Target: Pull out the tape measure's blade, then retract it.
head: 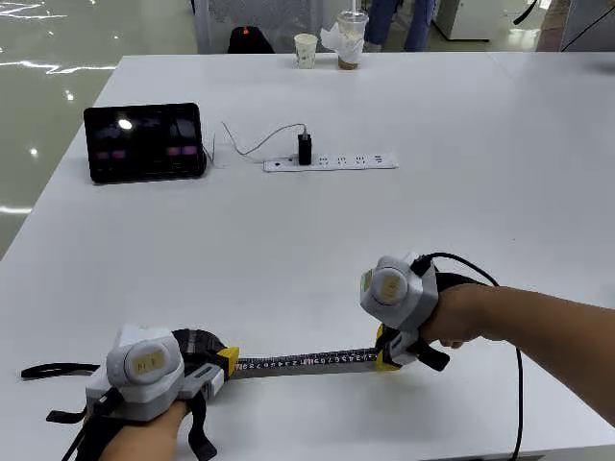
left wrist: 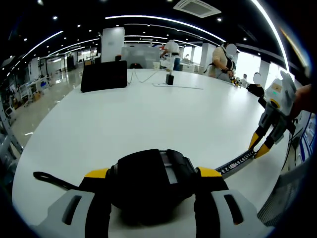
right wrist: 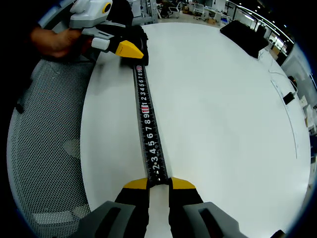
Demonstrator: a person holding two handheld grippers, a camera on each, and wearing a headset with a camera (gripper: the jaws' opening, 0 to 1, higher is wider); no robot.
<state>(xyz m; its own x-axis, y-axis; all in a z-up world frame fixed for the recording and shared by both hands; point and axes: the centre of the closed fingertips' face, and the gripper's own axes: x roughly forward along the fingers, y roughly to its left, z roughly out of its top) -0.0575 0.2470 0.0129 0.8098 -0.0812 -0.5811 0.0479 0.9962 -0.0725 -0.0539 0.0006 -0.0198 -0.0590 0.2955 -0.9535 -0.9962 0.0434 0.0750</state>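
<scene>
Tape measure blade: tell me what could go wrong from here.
1. The right gripper pinches only the very end of the blade; if it slips, the blade may whip back toward the case.
2. The left gripper clamps the rounded case by its sides; a sideways pull could twist it loose.
3. The case's loose strap lies on the table and might snag during retraction.

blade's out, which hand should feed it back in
Right, probably: the right gripper is shut on the blade tip and can walk it back, while the left gripper clamps the tape measure case.
</scene>
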